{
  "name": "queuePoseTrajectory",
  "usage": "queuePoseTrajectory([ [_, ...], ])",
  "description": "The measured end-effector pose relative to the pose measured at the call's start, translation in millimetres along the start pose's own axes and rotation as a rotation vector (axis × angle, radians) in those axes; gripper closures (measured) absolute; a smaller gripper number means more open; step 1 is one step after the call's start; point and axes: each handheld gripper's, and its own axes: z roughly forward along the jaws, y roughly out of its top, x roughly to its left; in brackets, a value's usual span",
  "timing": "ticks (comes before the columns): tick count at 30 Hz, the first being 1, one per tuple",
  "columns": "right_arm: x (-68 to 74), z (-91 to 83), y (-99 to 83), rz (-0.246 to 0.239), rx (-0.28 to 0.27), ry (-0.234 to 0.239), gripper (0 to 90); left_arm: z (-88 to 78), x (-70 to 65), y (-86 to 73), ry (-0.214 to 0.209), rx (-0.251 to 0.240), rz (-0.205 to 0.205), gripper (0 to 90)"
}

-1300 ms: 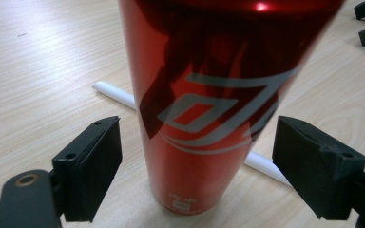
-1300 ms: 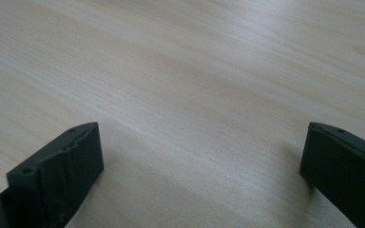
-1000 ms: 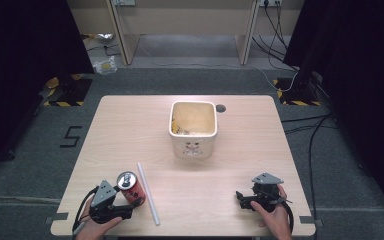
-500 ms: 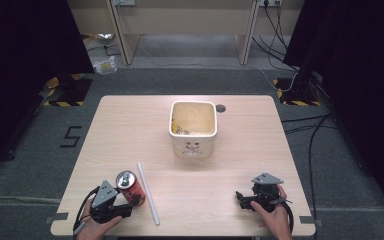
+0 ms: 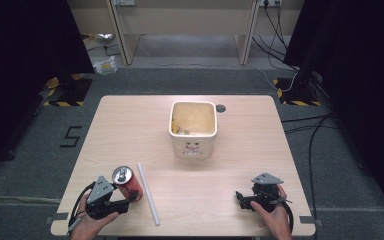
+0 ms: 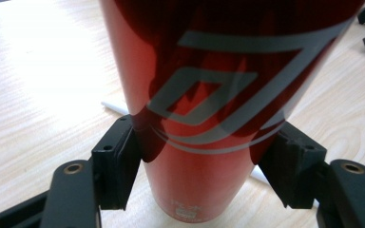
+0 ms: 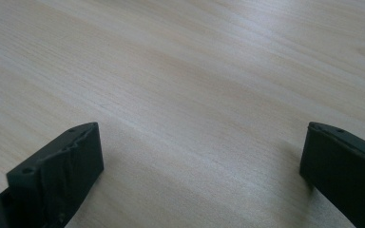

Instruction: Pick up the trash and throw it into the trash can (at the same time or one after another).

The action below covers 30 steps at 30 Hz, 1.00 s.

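At the near left corner of the table my left gripper has its jaws set around the red can, which stands upright on the wood just left of the white straw. The jaws have just been closing in on it, and in the left gripper view the pads sit pressed to the can's lower flanks on both sides, so I read this as a clenched hold low on the body. I judge the can thin-walled and glossy: light if empty, likely to dent if I squeeze hard and to slip if I squeeze too little, so a moderate pinch across the round body, a little below the middle, seems the right place. The straw looks stiff, thin and prone to roll. On the can I can make out a pale grey angular emblem with curved bands beneath it and some tiny print near the base, too small to read. Mid-table stands the cream square bin, open-topped, with a small face-like picture on its front wall and no legible words. Far right, my right gripper rests near the table's front edge, its jaws spread wide over bare wood with nothing between them.
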Motion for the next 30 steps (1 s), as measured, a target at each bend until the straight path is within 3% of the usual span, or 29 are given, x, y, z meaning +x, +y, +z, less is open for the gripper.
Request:
queuePoseTrajectory([
  [30,0.0,0.1,-0.1,-0.002,-0.001,-0.001,0.8,23.6,14.3,54.0,-0.073,-0.006,-0.002,33.9],
])
